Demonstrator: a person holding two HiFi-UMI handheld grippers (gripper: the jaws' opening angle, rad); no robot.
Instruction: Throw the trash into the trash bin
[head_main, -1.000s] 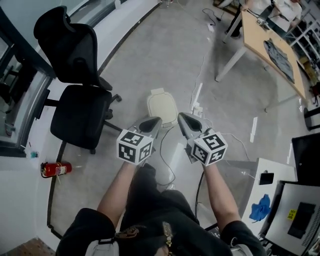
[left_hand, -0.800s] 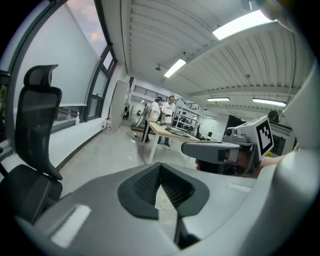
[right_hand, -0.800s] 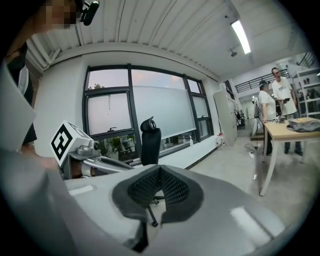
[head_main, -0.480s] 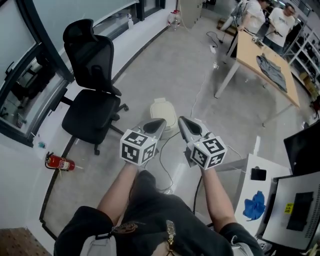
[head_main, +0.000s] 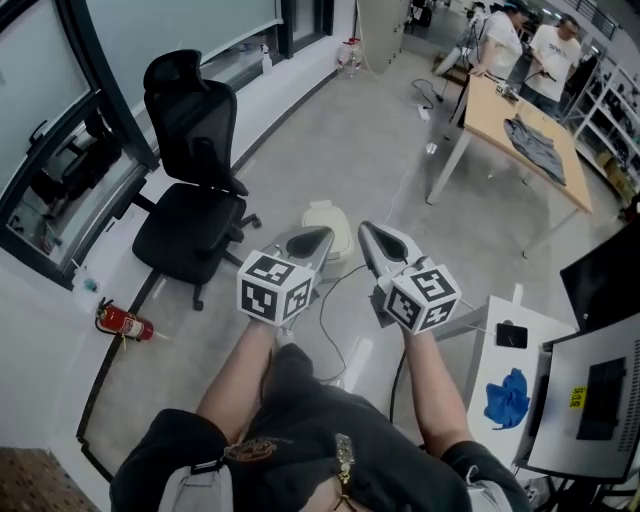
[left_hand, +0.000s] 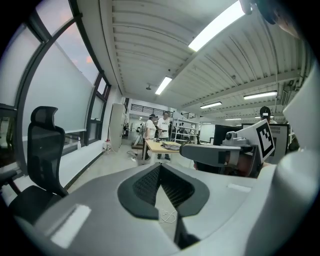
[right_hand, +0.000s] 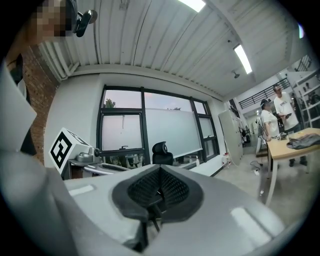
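The trash bin (head_main: 328, 218), a cream bin with its lid down, stands on the grey floor just beyond both grippers. In the head view my left gripper (head_main: 320, 237) and right gripper (head_main: 367, 231) are held side by side in front of me, their tips over the bin's near edge. The left gripper (left_hand: 161, 166) is shut, its pads meeting with nothing between them. The right gripper (right_hand: 160, 169) also looks shut and empty. No piece of trash shows in any view.
A black office chair (head_main: 190, 190) stands to the left of the bin, and a red fire extinguisher (head_main: 124, 322) lies by the wall. A wooden desk (head_main: 520, 135) with people behind it is at the far right. A white table (head_main: 520, 375) carries a blue cloth (head_main: 506, 396).
Both grippers have risen together, staying side by side and shut. The head view has tipped up, showing more of the room beyond the bin.
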